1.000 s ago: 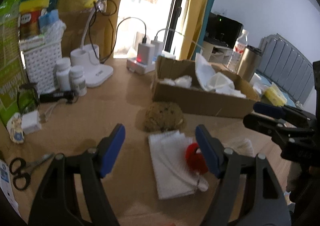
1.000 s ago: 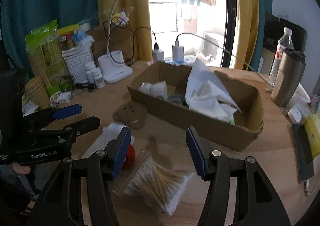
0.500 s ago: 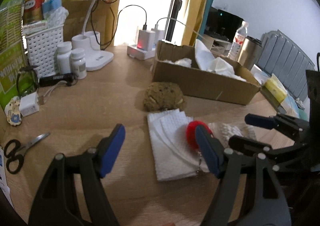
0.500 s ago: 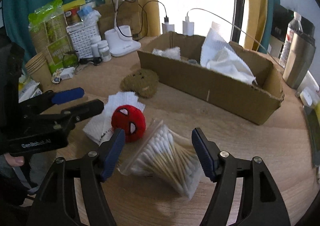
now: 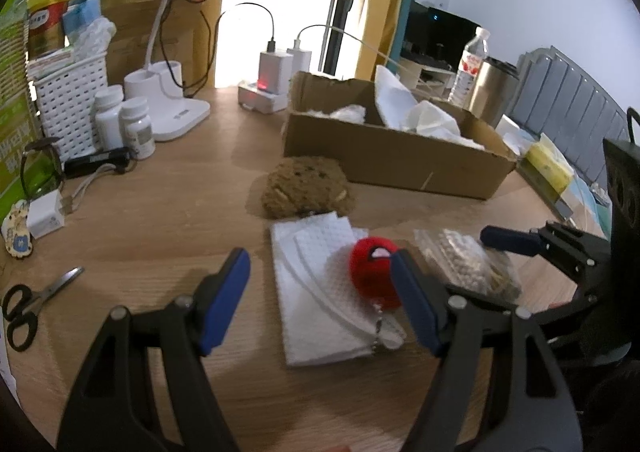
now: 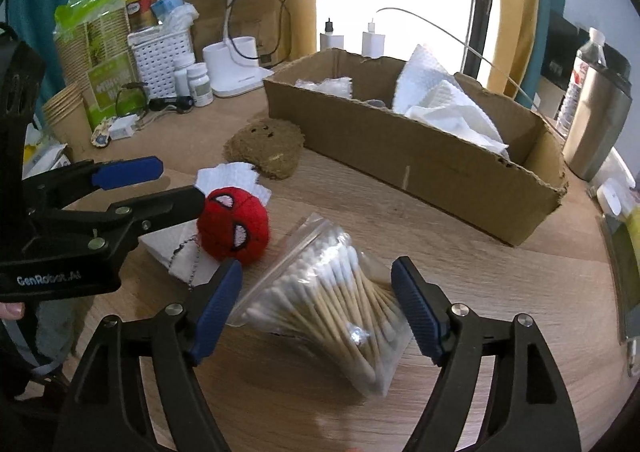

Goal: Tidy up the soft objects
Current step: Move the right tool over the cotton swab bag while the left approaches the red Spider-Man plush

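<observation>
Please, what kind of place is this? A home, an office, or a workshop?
Most likely a home, perhaps a bedroom or living room. A wooden table holds a desk lamp base, pill bottles and a cardboard box of tissues, with yellow curtains at a bright window behind.

Right claw point(image 6: 316, 310) gapes around the swab bag point(image 6: 328, 304) — untouched.

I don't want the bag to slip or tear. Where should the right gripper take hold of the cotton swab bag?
Grip the bag of cotton swabs across its narrow waist, where the sticks cross and bunch tight, coming down from above. The open right gripper already straddles that middle. The fanned swab ends and the loose zip flap toward the red plush ball look likelier to slip.
</observation>
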### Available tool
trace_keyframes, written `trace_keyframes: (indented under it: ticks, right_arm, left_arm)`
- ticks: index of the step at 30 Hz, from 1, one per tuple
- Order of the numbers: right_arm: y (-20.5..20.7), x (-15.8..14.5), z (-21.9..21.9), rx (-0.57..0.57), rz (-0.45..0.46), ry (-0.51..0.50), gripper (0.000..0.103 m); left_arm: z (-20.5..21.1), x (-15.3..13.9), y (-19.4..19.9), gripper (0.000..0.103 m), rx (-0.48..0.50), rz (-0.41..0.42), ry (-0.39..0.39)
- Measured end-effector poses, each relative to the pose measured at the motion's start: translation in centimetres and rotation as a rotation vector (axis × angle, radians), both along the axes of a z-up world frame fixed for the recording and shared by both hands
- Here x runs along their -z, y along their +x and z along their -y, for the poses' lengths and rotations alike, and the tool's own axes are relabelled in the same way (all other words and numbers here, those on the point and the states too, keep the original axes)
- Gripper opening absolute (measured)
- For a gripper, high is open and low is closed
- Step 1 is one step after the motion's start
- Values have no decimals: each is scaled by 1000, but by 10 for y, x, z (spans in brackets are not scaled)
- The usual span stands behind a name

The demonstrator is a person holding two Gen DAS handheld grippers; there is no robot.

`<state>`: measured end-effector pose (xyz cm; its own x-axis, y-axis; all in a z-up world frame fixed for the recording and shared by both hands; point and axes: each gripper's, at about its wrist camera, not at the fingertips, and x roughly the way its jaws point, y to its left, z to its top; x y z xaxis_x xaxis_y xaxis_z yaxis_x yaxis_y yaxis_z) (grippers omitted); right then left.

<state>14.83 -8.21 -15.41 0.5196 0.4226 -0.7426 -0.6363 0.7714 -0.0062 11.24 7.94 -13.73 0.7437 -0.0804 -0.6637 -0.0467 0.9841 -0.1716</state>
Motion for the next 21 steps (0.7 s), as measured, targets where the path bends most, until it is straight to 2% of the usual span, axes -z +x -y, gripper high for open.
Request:
trace_keyframes:
  ticks: [12, 16, 21]
  right_arm:
    - [13, -1, 37, 76, 18, -16, 80]
    - [15, 1, 51, 88, 35, -21, 91]
    - [15, -3, 68, 110, 56, 12, 93]
  left_arm:
    - [27, -8, 13, 74, 58, 0, 33]
    - [39, -6, 22, 74, 78, -30, 52]
    - [50, 0, 34, 74, 92, -73, 73]
